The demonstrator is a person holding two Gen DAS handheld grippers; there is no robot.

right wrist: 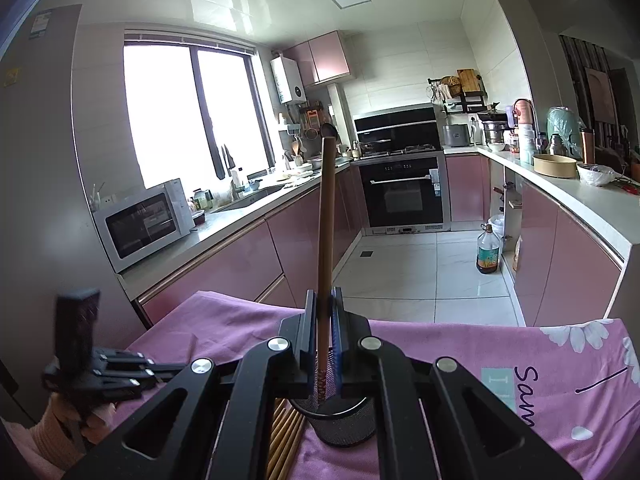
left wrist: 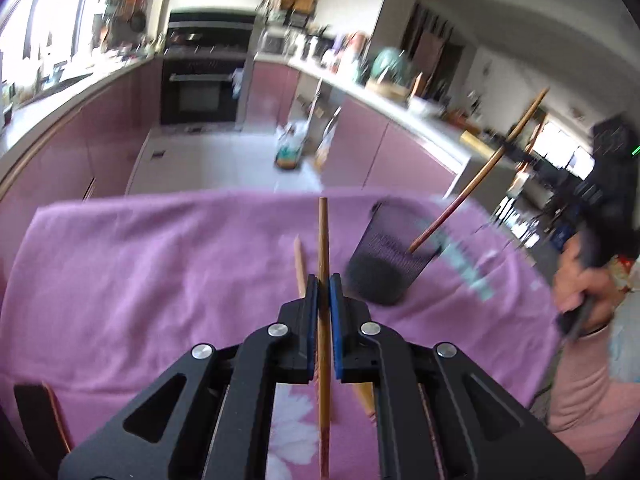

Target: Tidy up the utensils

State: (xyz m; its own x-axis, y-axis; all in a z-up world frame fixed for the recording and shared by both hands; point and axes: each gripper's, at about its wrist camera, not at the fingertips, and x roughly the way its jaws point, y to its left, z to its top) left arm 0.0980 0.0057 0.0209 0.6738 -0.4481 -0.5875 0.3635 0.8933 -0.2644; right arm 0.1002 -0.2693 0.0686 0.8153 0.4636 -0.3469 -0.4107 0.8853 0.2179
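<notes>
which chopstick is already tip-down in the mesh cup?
The chopstick in the right gripper, its lower end inside the mesh cup. The left gripper's chopstick is clear of the cup.

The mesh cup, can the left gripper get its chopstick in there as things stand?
Probably not yet. The left gripper, shut on a chopstick, has open cloth toward the mesh cup, but the right gripper holds another chopstick over the cup's mouth.

A home kitchen: built-in oven (right wrist: 402,196), microwave (right wrist: 146,226), pink cabinets (right wrist: 224,268).
</notes>
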